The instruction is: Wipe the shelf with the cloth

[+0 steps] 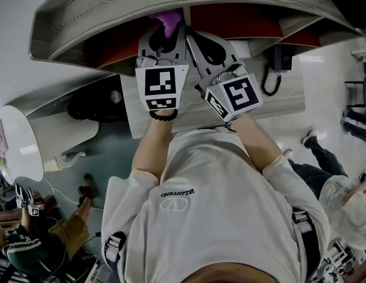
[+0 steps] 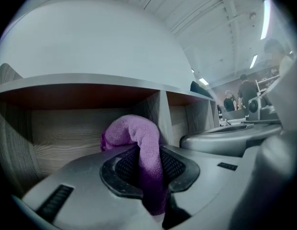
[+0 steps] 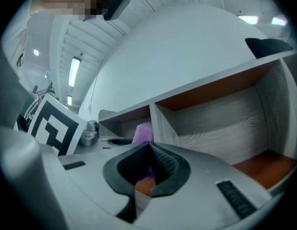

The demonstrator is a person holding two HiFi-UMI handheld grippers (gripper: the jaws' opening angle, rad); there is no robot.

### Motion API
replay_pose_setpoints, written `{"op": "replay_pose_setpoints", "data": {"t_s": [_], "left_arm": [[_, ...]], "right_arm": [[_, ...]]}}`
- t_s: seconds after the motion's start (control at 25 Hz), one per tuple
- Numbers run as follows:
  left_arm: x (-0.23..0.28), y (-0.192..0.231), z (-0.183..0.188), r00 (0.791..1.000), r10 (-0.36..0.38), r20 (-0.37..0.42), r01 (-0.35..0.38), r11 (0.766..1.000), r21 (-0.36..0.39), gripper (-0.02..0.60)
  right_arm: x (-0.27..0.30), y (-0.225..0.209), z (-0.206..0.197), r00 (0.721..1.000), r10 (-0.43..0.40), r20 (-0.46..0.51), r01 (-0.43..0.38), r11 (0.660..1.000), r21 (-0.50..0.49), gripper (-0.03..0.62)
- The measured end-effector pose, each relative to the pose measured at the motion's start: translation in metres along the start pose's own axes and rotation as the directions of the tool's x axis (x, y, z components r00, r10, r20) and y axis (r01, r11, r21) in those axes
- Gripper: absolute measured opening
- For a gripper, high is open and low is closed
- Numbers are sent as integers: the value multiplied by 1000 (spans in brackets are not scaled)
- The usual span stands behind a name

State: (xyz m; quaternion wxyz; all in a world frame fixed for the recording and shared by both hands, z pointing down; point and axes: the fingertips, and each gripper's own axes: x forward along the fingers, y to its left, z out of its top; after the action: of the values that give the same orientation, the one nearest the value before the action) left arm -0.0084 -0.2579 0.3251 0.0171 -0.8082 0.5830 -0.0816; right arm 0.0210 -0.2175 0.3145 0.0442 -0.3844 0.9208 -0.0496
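— What do I have in hand?
— My left gripper (image 2: 149,152) is clamped tight on the cloth (image 2: 134,131). My right gripper (image 3: 149,150) is pinched together, empty.
— Where's the cloth?
— Bunched just left of the divider, at the mouth of the shelf (image 2: 67,133).
— How do I wipe well?
— I'd press the bunch flat and sweep slowly toward the back wall.

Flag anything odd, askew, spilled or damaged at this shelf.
Nothing stands out. The left gripper is shut on the purple cloth by the shelf divider; the right gripper is shut and empty beside it. No damage or spill shows.
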Motion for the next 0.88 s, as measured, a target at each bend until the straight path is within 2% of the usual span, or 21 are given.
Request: {"op": "replay_pose_setpoints", "data": {"t_s": [0.88], "left_arm": [[-2, 9, 41, 997, -8, 82, 9, 1000, -7, 78]], "right_arm": [[10, 1, 27, 999, -30, 45, 31, 999, -15, -2]]}}
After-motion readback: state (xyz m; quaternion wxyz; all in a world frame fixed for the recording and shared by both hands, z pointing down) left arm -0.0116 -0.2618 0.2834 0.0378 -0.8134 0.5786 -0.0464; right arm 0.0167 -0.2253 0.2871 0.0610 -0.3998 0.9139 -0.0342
